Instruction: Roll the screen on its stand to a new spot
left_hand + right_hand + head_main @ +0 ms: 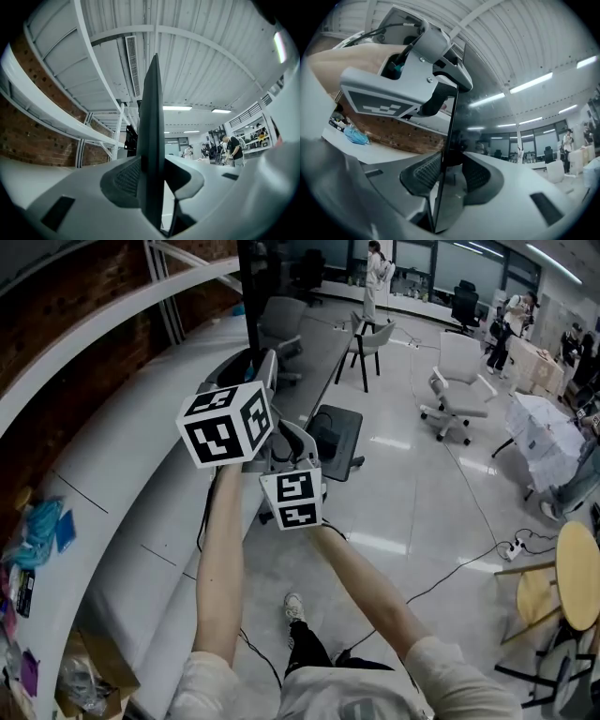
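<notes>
Two grippers, one screen point(253, 296). The left gripper point(151, 180) was clamped on the screen's edge, and the right gripper point(447, 176) gripped the same edge just below. The screen stood upright on its stand point(337, 442), beside one long white desk point(122, 456).

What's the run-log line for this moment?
left gripper: shut on screen edge | right gripper: shut on screen edge | stand base: on floor

I see a glossy pale floor point(412, 502). Twelve o'clock from my shoe point(293, 607), the stand's black base point(339, 439) rests on it. A white swivel chair point(459, 381) stands at one o'clock, a power strip point(514, 545) with its cable lies near three, and a round table point(574, 576) stands just beyond.
</notes>
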`<action>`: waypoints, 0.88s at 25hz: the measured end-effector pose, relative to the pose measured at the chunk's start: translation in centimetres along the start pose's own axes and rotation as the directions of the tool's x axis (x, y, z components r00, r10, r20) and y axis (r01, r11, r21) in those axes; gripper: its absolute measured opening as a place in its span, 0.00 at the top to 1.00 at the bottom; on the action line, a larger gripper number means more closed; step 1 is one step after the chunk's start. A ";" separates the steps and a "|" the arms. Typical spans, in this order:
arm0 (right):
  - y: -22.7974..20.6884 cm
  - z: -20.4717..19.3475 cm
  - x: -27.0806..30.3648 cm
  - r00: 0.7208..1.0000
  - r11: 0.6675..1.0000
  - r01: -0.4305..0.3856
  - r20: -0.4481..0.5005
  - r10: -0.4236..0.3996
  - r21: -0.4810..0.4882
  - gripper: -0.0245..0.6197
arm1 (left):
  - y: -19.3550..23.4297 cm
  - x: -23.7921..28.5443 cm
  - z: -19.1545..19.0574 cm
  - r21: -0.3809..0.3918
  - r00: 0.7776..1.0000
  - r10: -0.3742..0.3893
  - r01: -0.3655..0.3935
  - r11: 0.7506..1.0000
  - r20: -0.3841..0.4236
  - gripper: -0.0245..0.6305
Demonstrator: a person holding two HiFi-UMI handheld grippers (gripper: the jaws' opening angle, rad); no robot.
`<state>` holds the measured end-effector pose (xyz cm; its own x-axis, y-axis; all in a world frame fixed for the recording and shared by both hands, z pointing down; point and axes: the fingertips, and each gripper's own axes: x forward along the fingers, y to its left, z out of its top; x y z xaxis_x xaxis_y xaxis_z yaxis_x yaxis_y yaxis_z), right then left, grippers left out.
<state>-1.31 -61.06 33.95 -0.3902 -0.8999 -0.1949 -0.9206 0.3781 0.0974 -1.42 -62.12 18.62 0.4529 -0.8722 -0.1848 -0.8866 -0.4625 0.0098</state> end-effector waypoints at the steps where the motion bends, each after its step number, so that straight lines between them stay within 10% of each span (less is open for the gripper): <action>1: 0.1 0.1 -0.5 1.000 1.000 0.005 -0.007 -0.005 0.005 0.75 | -0.3 -0.4 0.0 -0.001 1.000 -0.001 0.001 1.000 -0.002 0.74; 22: 5.8 2.9 -11.6 0.987 0.987 0.158 0.050 -0.156 -0.038 0.72 | -5.8 -12.8 2.4 0.012 0.987 -0.158 0.157 0.987 0.044 0.72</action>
<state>-2.18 -47.85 33.98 -0.2422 -0.9358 -0.2563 -0.9694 0.2228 0.1029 -2.27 -47.87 18.59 0.5824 -0.7805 -0.2274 -0.8055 -0.5918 -0.0317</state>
